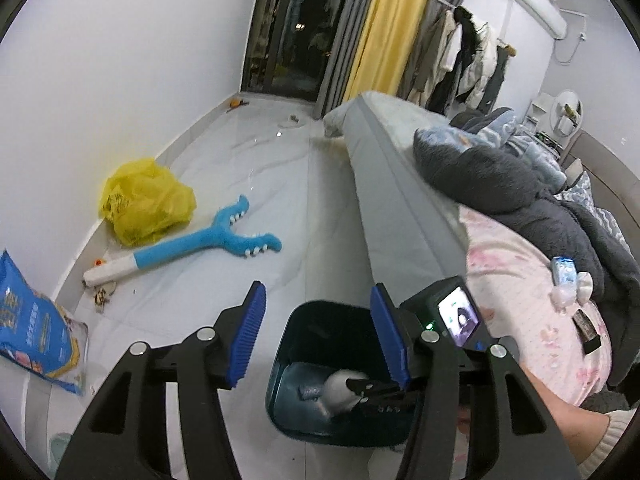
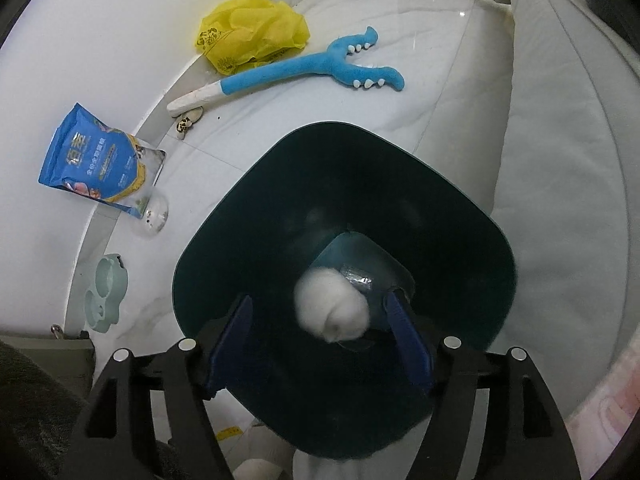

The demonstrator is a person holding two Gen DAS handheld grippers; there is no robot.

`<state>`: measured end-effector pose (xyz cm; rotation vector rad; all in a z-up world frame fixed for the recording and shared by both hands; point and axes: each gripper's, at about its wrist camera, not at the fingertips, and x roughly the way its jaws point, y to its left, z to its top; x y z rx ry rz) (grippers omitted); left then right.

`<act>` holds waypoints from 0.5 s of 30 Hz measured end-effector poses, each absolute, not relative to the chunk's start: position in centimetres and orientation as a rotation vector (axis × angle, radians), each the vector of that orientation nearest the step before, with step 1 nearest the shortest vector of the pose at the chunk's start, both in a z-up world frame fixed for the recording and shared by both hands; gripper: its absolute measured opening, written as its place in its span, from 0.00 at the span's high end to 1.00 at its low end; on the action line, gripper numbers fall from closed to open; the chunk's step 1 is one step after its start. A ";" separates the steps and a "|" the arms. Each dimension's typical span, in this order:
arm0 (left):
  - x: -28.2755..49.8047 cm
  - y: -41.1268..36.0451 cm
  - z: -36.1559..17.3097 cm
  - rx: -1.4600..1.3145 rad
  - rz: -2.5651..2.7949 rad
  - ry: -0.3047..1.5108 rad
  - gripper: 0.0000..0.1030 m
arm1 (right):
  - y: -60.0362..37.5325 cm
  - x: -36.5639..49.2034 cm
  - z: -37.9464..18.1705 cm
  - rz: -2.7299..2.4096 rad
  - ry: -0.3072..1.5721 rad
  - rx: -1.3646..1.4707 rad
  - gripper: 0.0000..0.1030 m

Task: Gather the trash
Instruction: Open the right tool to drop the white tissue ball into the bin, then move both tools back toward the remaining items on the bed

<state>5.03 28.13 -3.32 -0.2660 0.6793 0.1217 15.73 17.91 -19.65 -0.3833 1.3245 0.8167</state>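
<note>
A dark teal trash bin (image 1: pixel 316 320) stands on the white floor beside the bed. My right gripper (image 2: pixel 320 308) points down into the bin (image 2: pixel 280 184), jaws open. A blurred white paper wad (image 2: pixel 330 312) sits between and below its blue pads, not pinched; a crumpled clear wrapper (image 2: pixel 356 276) lies on the bin's bottom. In the left wrist view the right gripper (image 1: pixel 360 394) reaches into the bin next to the white wad (image 1: pixel 340 390). My left gripper (image 1: pixel 318 300) hangs above the bin's left rim, open with nothing between its pads.
A yellow plastic bag (image 1: pixel 146 200), a blue plush toy (image 1: pixel 208 240), a blue food pouch (image 2: pixel 100 160) and small scraps (image 1: pixel 102 294) lie along the wall. A green bowl (image 2: pixel 106 292) and clear dome (image 2: pixel 154 212) sit nearby. Small wrappers (image 1: pixel 564 276) rest on the bed (image 1: pixel 400 208).
</note>
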 end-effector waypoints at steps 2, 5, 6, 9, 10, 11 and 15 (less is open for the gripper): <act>5.0 27.4 -2.7 -0.245 0.109 0.662 0.45 | 17.5 15.7 -19.2 0.812 1.316 -0.375 0.27; 4.8 26.4 -2.0 -0.216 0.095 0.644 0.45 | 16.5 15.6 -18.2 0.803 1.300 -0.353 0.23; 4.8 26.1 -1.9 -0.210 0.093 0.641 0.45 | 16.2 15.6 -17.8 0.801 1.291 -0.347 0.23; 4.8 25.5 -1.2 -0.200 0.089 0.627 0.45 | 15.5 15.6 -16.5 0.807 1.262 -0.322 0.22; 4.8 25.3 -1.1 -0.197 0.091 0.623 0.45 | 15.3 15.6 -16.1 0.815 1.253 -0.310 0.21; 4.8 25.0 -0.8 -0.194 0.092 0.613 0.45 | 15.0 15.6 -15.6 0.822 1.241 -0.295 0.19; 5.0 23.9 0.3 -0.183 0.085 0.587 0.41 | 13.5 15.5 -13.6 0.853 1.188 -0.246 0.17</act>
